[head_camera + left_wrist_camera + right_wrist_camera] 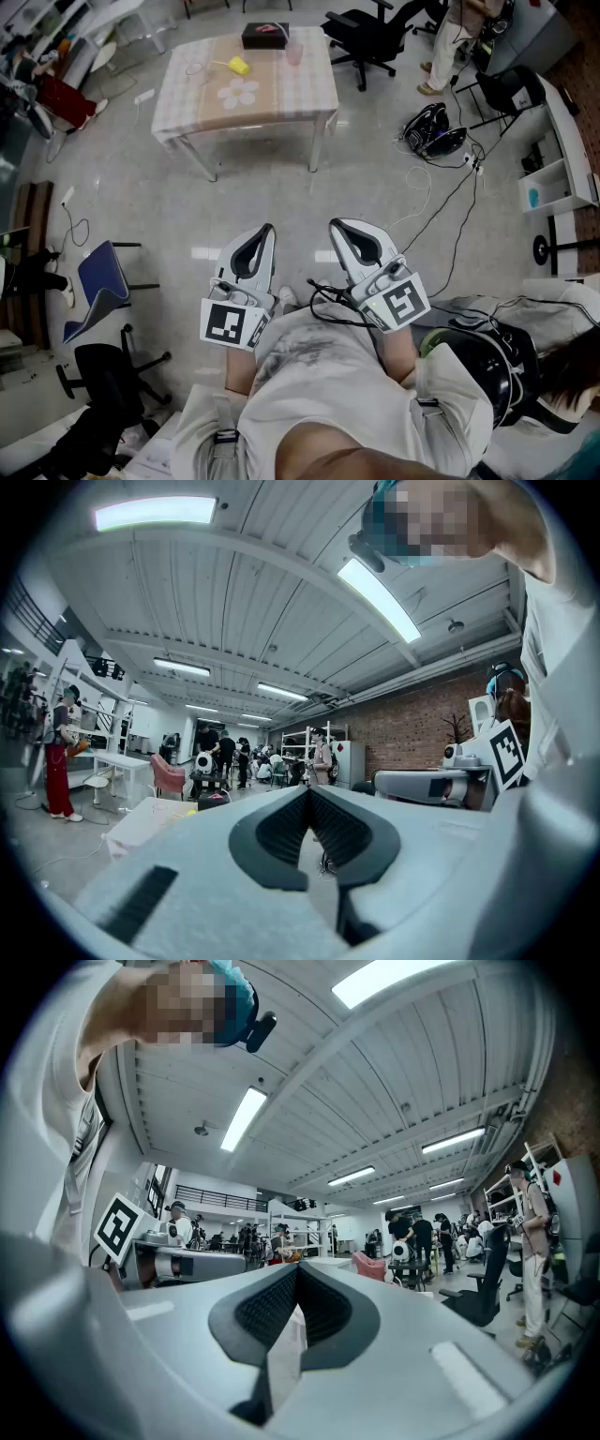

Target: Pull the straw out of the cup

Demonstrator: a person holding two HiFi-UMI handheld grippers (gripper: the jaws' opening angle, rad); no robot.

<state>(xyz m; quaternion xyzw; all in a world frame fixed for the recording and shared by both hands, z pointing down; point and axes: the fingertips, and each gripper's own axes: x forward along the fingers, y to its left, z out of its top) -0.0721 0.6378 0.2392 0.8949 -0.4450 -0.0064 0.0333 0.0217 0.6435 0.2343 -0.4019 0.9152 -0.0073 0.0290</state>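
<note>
left tongs [269, 229] and right tongs [334, 226] both shut on nothing, just carried level, since the cup [294, 52] sits way off at 12 o'clock on the tabletop [272, 98]

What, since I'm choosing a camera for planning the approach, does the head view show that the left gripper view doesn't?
Only the head view: the tabletop from above, so the pink cup and flower-shaped mat show plainly, plus the open floor between person and table. A straw is too small to make out.
Only the left gripper view: ceiling lights, brick wall, distant people.
Both: the table, the black box, the left gripper with jaws together and empty, and the right gripper beside it.
</note>
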